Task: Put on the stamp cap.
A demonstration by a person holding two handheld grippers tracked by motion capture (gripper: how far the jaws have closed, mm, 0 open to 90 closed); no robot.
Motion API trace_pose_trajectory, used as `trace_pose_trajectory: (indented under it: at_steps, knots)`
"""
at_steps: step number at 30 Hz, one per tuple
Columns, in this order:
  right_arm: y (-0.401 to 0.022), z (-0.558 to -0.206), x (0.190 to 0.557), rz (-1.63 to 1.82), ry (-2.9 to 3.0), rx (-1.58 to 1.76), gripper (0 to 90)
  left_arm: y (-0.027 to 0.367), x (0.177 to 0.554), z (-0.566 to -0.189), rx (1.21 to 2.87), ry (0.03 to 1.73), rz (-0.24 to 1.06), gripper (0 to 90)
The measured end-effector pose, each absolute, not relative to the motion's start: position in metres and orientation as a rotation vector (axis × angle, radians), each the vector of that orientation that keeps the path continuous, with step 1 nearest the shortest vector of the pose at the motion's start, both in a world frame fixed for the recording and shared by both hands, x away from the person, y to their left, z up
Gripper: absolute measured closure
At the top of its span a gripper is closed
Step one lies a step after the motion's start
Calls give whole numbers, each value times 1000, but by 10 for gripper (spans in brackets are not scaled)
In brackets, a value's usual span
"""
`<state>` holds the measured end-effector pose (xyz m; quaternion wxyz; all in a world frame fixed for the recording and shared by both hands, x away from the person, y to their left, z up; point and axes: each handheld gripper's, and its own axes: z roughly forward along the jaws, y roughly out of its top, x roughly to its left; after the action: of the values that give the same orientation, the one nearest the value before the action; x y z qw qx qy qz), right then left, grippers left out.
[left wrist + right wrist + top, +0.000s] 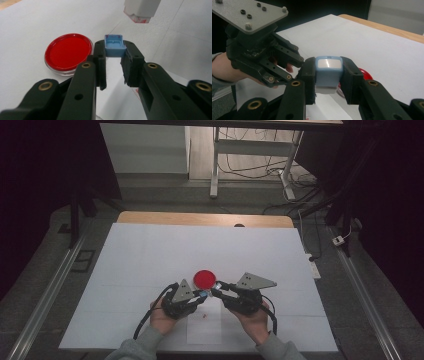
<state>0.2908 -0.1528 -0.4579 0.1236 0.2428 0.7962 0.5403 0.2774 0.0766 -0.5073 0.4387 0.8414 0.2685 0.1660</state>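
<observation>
Two grippers meet at six o'clock of the red ink pad (204, 279): left gripper (114, 53) pinches a blue cap (114, 45), right gripper (329, 72) pinches the stamp (328, 71). Recommend separating straight, grips firm.

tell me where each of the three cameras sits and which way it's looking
High view: above the person's side, looking forward and down on the white table; both hands and forearms show.
Left gripper view: rides the left gripper, looking along its jaws at a blue cap.
Right gripper view: rides the right gripper, holding a blue-and-white stamp.
All three show the red dish.
</observation>
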Motion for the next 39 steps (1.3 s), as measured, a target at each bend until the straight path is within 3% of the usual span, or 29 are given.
trace_pose_trajectory:
  at_steps: [39]
  knots:
    - [-140, -466, 290, 1579, 2282, 878, 670, 64, 276, -509, 2099, 636, 450, 742]
